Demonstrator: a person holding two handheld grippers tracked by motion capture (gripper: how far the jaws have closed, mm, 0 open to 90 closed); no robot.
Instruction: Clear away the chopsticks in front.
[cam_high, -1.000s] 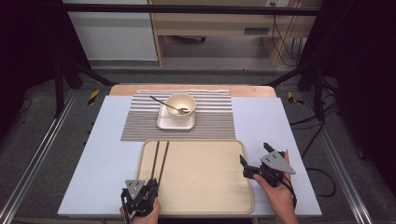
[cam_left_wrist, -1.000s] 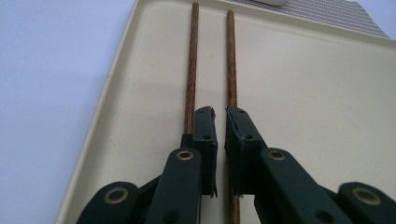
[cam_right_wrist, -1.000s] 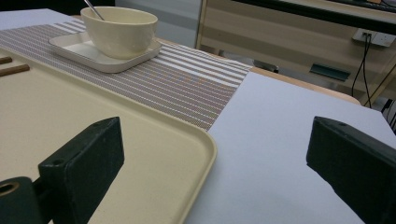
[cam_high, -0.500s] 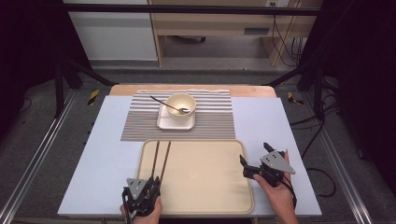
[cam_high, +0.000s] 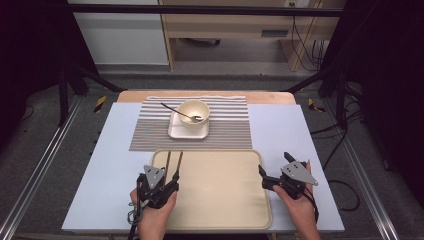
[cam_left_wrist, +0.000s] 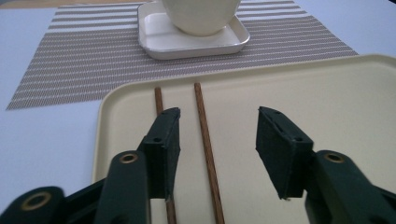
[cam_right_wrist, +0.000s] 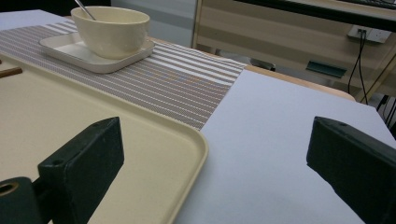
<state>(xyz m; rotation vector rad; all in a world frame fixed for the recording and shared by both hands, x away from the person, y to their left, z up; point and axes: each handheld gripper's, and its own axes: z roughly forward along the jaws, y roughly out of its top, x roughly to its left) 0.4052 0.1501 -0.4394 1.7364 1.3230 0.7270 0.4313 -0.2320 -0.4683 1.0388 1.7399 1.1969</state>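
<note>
A: Two thin brown wooden chopsticks (cam_high: 173, 161) lay side by side on the pale cream plastic tray (cam_high: 235, 210) in the high view, just ahead of the left gripper (cam_high: 163, 186). A second earlier that gripper sat lower and closer to the near edge; its jaws had just been opening, and it had lifted away from the sticks.

B: So they were let go?

A: That was my reading: the chopsticks were set down on the tray and the placing step looked finished. The right gripper (cam_high: 268, 180) hovered at the tray's right rim, unchanged from the earlier pictures.

B: And room to move?

A: Beyond both grippers, the brown-and-white striped placemat (cam_high: 150, 130) carried a square white dish (cam_high: 176, 131) with a round cream bowl (cam_high: 194, 112) and a metal spoon (cam_high: 180, 113) in it. Bare tray stretched between the two grippers.

B: The left gripper view?

A: The left gripper (cam_left_wrist: 215, 133) stood half spread, pads touching nothing. One chopstick (cam_left_wrist: 206, 140) ran between the jaws; the other chopstick (cam_left_wrist: 159, 100) passed under the left jaw. The tray's far rim (cam_left_wrist: 299, 66) curved ahead, the dish (cam_left_wrist: 196, 44) well past it.

B: And the right gripper view?

A: The right gripper (cam_right_wrist: 215, 149) was wide apart and empty, straddling the tray's corner edge (cam_right_wrist: 198, 140). Pale blue table covering (cam_right_wrist: 280, 140) lay open on one side, bowl (cam_right_wrist: 112, 30) farther off.
</note>
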